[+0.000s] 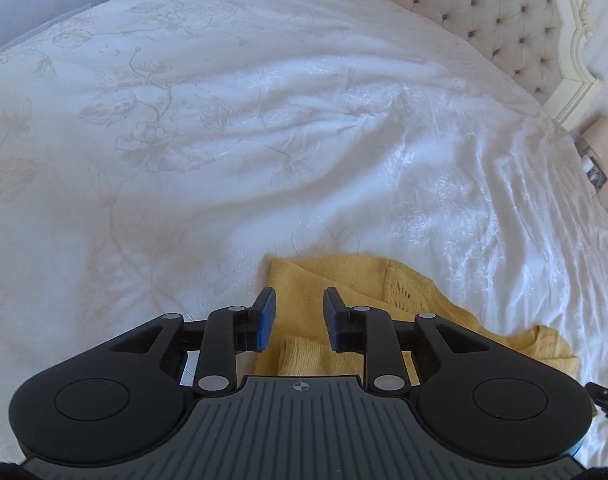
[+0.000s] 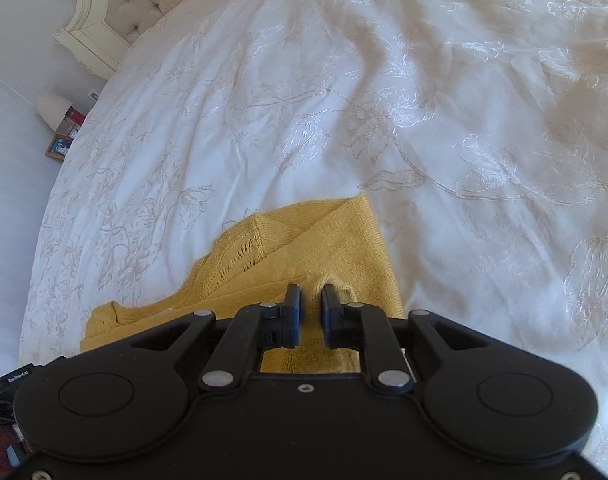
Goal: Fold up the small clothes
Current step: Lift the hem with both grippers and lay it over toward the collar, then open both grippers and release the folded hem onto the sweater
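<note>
The garment is a small yellow knit sweater (image 1: pixel 319 280) (image 2: pixel 335 240), mustard in tone, with an openwork lace panel near one seam. It lies flat on the bed, partly folded: one plain knit layer is turned over the body along a diagonal edge. A ribbed cuff or hem edge shows at the near side. One sleeve extends sideways, slightly bunched.

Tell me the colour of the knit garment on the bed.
Mustard yellow; the knit garment shows best in the right wrist view.
</note>
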The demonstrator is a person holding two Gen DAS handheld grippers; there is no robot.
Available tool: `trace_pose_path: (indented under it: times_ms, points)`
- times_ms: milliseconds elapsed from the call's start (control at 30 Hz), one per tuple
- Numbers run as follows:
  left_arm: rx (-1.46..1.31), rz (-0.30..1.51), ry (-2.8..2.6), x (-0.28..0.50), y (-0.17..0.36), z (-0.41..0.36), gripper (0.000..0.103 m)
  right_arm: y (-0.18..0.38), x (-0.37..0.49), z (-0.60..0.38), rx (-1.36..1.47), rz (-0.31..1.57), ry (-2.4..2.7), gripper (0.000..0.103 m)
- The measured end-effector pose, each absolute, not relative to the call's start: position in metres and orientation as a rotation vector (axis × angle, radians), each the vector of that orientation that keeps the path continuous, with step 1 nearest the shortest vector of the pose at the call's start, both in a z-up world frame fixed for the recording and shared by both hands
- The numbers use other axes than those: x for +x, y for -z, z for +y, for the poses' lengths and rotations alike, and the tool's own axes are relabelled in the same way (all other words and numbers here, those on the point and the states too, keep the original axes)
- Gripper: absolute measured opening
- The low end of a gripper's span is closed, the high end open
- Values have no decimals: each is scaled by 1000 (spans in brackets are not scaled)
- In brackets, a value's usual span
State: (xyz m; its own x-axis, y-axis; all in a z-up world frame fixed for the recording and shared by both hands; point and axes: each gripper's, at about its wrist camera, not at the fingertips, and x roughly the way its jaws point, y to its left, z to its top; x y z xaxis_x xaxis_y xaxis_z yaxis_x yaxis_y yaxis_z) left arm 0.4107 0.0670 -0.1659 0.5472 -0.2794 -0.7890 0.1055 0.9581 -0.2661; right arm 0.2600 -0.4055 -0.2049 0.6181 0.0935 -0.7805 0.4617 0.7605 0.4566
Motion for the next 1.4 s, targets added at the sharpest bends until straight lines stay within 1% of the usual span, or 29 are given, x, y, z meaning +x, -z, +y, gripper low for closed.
trace_pose_path:
  times_ms: [33,67,100,133,267,467,733,933,1200,1300,1400]
  points:
    - [-171,951,226,408,161,66,29,202,258,-405,665,880,242,30]
    - [-144,937,230,404,157,64,31,198,256,-405,639,864,251,42]
    - [-117,926,239,400,153,61,32,193,254,-403,608,848,253,46]
    - [-91,917,251,393,150,58,32,189,251,-400,575,840,248,47]
    - [5,904,315,355,149,42,34,181,242,-374,433,860,183,47]
    - [48,994,364,317,178,20,34,192,232,-323,262,932,79,47]
    - [139,1032,383,323,205,1,35,222,244,-282,59,1001,18,46]
    - [142,997,378,359,201,-8,36,218,276,-293,50,959,39,45]
    - [110,901,334,416,175,-11,36,198,319,-333,129,879,144,45]
    - [97,880,317,421,165,-9,36,191,317,-343,172,857,167,45]
    - [90,874,332,412,160,-9,39,188,309,-344,198,850,161,47]
